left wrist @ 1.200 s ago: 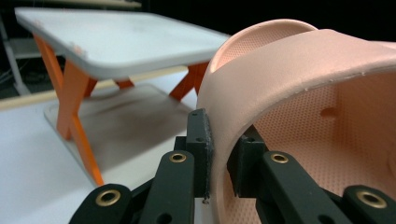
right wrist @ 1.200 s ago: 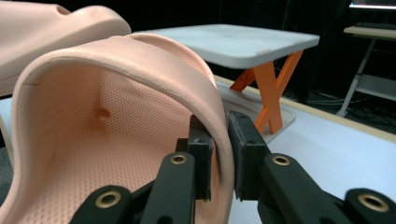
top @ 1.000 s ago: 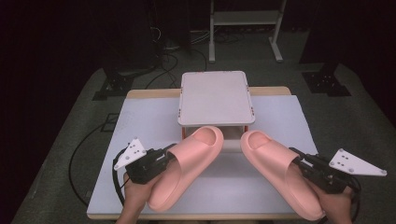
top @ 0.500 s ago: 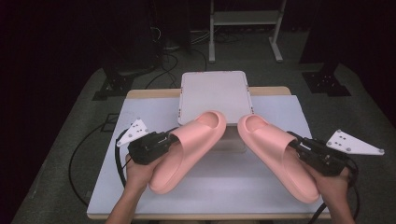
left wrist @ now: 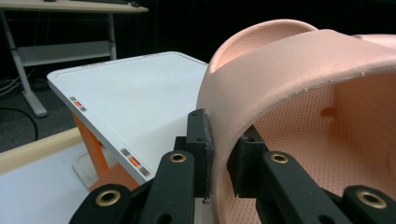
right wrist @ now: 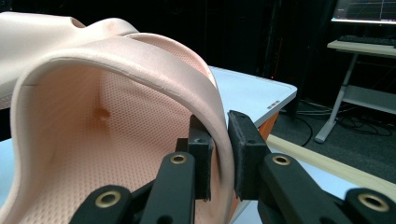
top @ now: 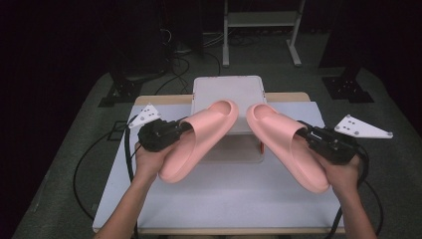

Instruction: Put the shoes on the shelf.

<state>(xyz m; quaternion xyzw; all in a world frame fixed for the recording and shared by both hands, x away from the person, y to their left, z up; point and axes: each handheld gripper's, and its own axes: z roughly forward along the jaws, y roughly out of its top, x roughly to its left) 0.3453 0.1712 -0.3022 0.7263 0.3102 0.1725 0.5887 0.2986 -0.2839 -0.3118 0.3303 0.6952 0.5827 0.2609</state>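
Two pink slippers held up over the table, one in each gripper.

High view: left gripper (top: 185, 127) clamps the left slipper (top: 199, 137), right gripper (top: 302, 132) the right slipper (top: 286, 142); toes near, apart, above the white stand (top: 229, 92).
Left gripper view: jaws pinch the strap edge (left wrist: 219, 140).
Right gripper view: likewise; stand edge (right wrist: 280, 100) beyond.

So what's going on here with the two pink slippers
A person holds a gripper in each hand, each clamped on a pink slide slipper. The left gripper pinches the left slipper's strap wall; the right gripper does likewise on the right slipper. Both slippers are lifted, toes pointing over the white stand at the table's far side.
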